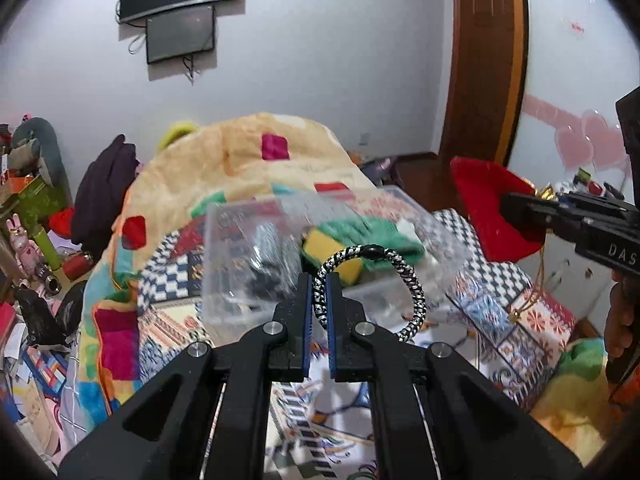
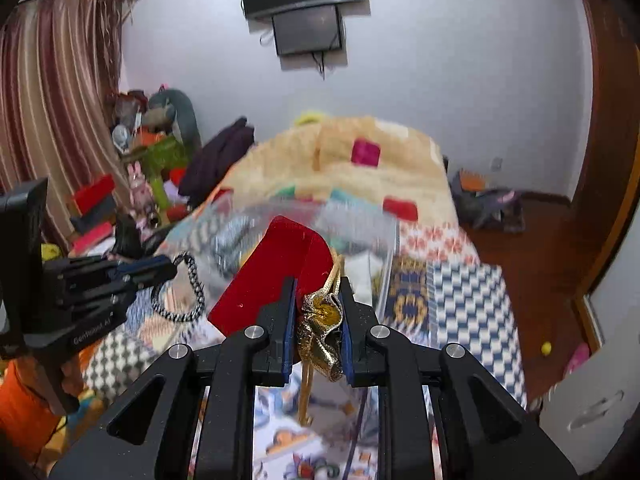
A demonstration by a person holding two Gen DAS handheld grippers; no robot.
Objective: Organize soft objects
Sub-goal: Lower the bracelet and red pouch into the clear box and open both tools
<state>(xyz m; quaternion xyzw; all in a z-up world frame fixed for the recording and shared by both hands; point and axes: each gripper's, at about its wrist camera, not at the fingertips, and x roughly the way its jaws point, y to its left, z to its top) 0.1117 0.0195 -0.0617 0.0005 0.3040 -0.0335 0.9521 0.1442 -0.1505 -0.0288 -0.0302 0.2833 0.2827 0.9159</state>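
Cord, braided black and white, hangs as a limp loop (image 1: 370, 292) from the left tongs (image 1: 319, 304), pinched at one side above the clear bin (image 1: 240, 248) on the bed. The right tongs (image 2: 318, 320) squeeze the gold neck of a red pouch (image 2: 272, 264). Both look light and floppy; gripping the gathered parts seems wisest.

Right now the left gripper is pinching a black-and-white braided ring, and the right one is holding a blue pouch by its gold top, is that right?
Not quite: the pouch is red, not blue, as the right wrist view shows. The right gripper does clamp its gold top, and the left gripper does pinch the black-and-white braided ring.
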